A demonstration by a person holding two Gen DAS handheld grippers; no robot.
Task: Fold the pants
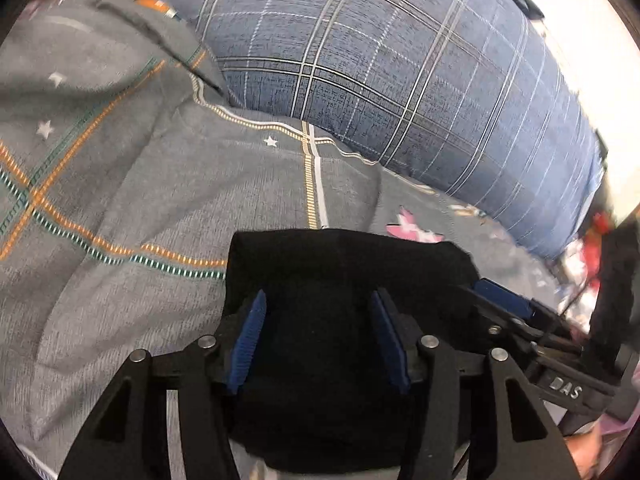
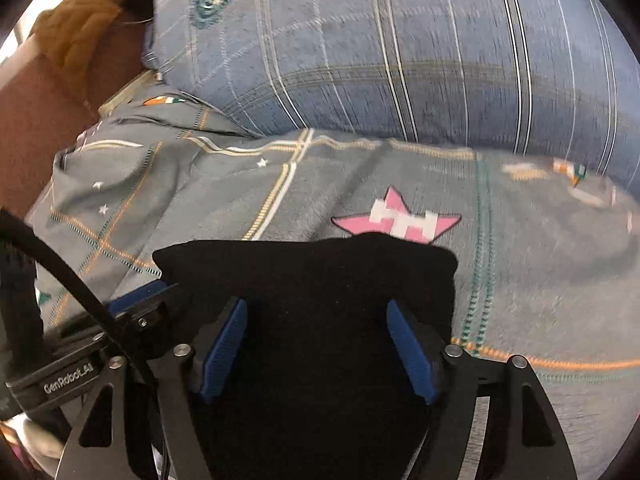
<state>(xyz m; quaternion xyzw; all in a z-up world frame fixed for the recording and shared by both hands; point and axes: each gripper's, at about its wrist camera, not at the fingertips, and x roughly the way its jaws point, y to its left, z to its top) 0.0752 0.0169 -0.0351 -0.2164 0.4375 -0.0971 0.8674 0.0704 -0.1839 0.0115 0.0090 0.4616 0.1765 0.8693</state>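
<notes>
The black pants (image 1: 344, 276) lie on the grey patterned bedsheet (image 1: 160, 184) as a compact folded bundle, with the far edge straight and both far corners squared. In the right wrist view the same bundle (image 2: 308, 280) sits just in front of a pink star print (image 2: 396, 218), partly covering its lower edge. A blue plaid pillow (image 1: 400, 72) lies behind, well apart from the bundle. The left hand-held gripper (image 1: 318, 340) has its jaws apart; the blue pads (image 1: 250, 340) stand on either side of the dark fabric with a visible gap, and no cloth is pinched. The right hand-held gripper (image 2: 318, 350) is likewise spread, its pads (image 2: 224, 354) clear of the fabric. Each gripper also appears at the edge of the other's view, close alongside. Judging by the compact shape and both grippers unclamped over it, the folding appears essentially complete. What remains is probably only withdrawal of both grippers and, if needed, a final flattening of the bundle. The near edge of the bundle is hidden by the gripper frames, so its alignment cannot be confirmed.
</notes>
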